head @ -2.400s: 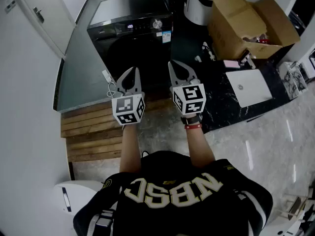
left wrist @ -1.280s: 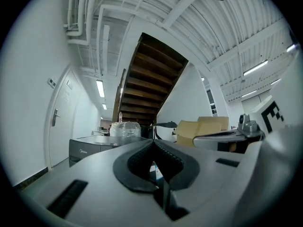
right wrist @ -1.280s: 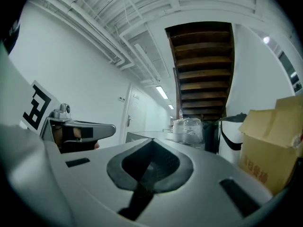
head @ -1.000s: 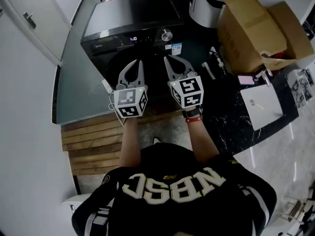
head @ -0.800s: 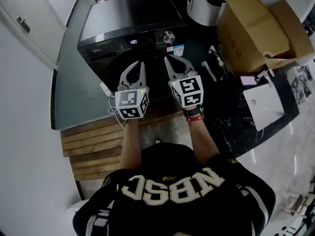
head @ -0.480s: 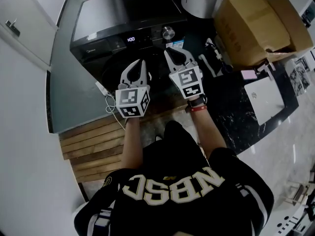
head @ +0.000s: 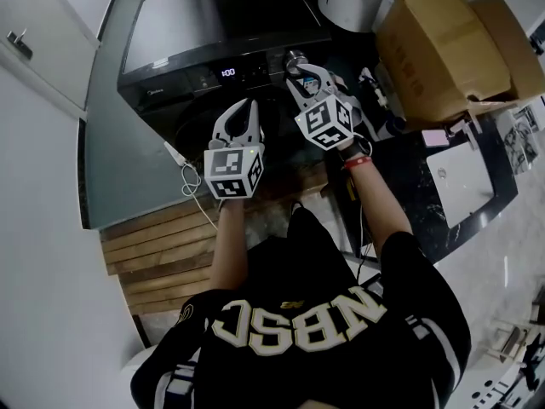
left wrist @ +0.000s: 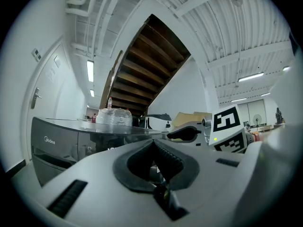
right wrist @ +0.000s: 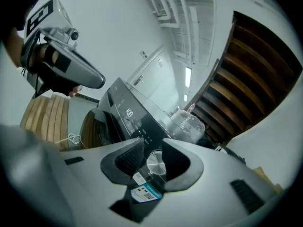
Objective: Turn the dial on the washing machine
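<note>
The black washing machine (head: 213, 24) stands in front of the person, its silver dial (head: 295, 58) set on the front control panel, to the right of the lit display (head: 227, 72); the right tongs (head: 305, 73) reach up to that panel with their tips just beside the dial; in the right gripper view their jaws stand spread, having just been opening, and the dial shows in the gap between the pads, which do not press on it; a small coloured sticker (right wrist: 147, 193) sits on the machine's face just under the dial; the left tongs (head: 245, 109) hang lower and to the left, in front of the round door and well apart from the dial; the left gripper view shows their ribbed pads pressed together with nothing between them; a clear plastic container (left wrist: 112, 117) rests on the machine's top; a white cable (head: 189, 177) lies coiled on the grey surface left of the left tongs, beside wooden boards (head: 153, 245); a cardboard box (head: 443, 41) stands to the right of the machine.
</note>
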`<state>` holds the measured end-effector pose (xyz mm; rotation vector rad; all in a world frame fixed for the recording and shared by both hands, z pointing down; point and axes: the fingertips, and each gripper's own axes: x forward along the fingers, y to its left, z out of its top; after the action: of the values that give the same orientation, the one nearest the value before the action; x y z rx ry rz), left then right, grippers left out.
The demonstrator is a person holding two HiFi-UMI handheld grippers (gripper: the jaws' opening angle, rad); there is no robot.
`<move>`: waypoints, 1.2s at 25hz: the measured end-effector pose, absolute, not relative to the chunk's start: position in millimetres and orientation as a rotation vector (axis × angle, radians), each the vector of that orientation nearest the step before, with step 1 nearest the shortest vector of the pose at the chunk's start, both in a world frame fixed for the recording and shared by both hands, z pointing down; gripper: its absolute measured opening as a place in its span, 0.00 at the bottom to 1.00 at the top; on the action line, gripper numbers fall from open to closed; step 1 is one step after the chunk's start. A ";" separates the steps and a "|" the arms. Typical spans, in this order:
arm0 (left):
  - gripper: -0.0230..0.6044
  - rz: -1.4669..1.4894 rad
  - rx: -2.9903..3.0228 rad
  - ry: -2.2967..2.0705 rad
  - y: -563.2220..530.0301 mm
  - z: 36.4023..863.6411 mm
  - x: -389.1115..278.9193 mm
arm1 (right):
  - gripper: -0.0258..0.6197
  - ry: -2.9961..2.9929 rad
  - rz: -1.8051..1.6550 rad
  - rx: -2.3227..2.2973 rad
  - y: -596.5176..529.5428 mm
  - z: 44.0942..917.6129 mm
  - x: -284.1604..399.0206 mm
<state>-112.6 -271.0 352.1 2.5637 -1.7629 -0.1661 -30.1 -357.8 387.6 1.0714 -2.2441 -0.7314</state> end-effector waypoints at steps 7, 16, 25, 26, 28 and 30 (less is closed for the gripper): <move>0.06 -0.136 2.568 -1.763 -288.6 356.7 -104.3 | 0.32 -2.044 -0.916 0.896 -386.8 413.5 -35.2; 0.06 -0.128 2.556 -1.764 -300.5 362.5 -102.0 | 0.42 -1.735 -1.130 0.740 -416.5 439.3 -39.3; 0.06 -0.143 2.545 -1.779 -307.6 363.0 -106.7 | 0.42 -1.644 -1.183 0.682 -424.2 446.2 -40.1; 0.06 -0.146 2.543 -1.780 -308.5 362.7 -107.0 | 0.42 -1.640 -1.184 0.681 -424.3 446.2 -39.9; 0.06 -0.150 2.541 -1.783 -310.2 362.3 -107.4 | 0.42 -1.632 -1.187 0.680 -424.4 446.5 -39.4; 0.06 -0.151 2.538 -1.786 -311.5 362.7 -107.8 | 0.40 -1.621 -1.190 0.687 -424.8 447.7 -39.2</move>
<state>-107.8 -311.5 362.7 2.5383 -1.7860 -0.1512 -39.2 -424.8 447.7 0.6866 -1.6207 -1.1901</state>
